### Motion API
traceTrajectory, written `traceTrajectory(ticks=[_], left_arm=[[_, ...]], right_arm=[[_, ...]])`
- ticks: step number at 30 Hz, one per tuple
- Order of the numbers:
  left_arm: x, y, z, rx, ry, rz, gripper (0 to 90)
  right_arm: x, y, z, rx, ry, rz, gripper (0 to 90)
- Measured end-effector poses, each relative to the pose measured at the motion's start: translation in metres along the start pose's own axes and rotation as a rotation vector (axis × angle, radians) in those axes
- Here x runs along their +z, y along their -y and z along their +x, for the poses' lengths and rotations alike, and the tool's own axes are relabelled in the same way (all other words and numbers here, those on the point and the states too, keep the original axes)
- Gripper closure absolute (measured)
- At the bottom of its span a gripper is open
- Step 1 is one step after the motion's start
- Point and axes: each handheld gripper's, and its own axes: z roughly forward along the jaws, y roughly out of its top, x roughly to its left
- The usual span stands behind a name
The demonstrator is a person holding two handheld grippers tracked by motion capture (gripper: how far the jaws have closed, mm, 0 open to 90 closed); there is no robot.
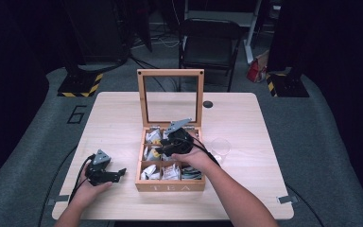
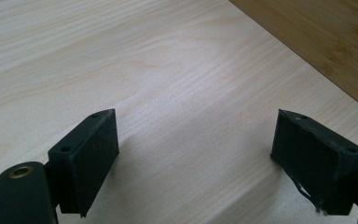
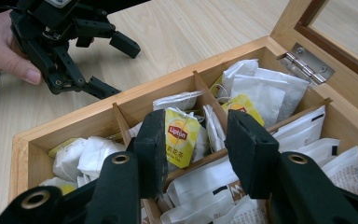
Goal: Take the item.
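An open wooden tea box [image 1: 170, 187] marked TEA stands mid-table, its glass lid [image 1: 170, 73] upright. Its compartments hold several white and yellow tea bags. My right gripper [image 1: 163, 149] hangs over the box's middle row with its jaws apart. In the right gripper view its jaws [image 3: 198, 144] stand on either side of a yellow Lipton tea bag [image 3: 181, 137] in a middle compartment, and the pads do not press on it. My left gripper [image 1: 120, 174] rests on the table to the left of the box, open [image 2: 193, 149] with only bare wood between its fingers.
A clear plastic cup [image 1: 220, 147] stands right of the box. A small black disc [image 1: 208, 104] lies near the table's far edge. A folding chair [image 1: 210, 47] stands behind the table. The box's side wall [image 2: 317, 42] rises just ahead of the left gripper.
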Motion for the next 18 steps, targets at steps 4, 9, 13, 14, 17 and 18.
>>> traceTrajectory(ticks=[4,9,13,14,17,18], left_arm=[[0.000,0.000,0.000,0.000,0.000,0.000,14.1],[0.000,0.000,0.000,0.000,0.000,0.000,14.1],[0.000,0.000,0.000,0.006,0.004,-0.002,14.1],[0.000,0.000,0.000,0.005,0.007,0.002,14.1],[0.000,0.000,0.000,0.005,0.004,-0.002,14.1],[0.000,0.000,0.000,0.003,0.005,-0.002,14.1]], right_arm=[[0.003,0.000,0.001,-0.002,-0.015,0.009,58.7],[0.007,-0.003,0.001,-0.004,-0.018,0.009,59.1],[0.010,-0.004,0.002,-0.006,-0.025,0.012,59.8],[0.010,-0.004,0.001,-0.007,-0.024,0.015,59.9],[0.013,-0.004,0.001,-0.005,-0.024,0.020,60.6],[0.013,-0.004,0.001,0.002,-0.026,0.023,60.8]])
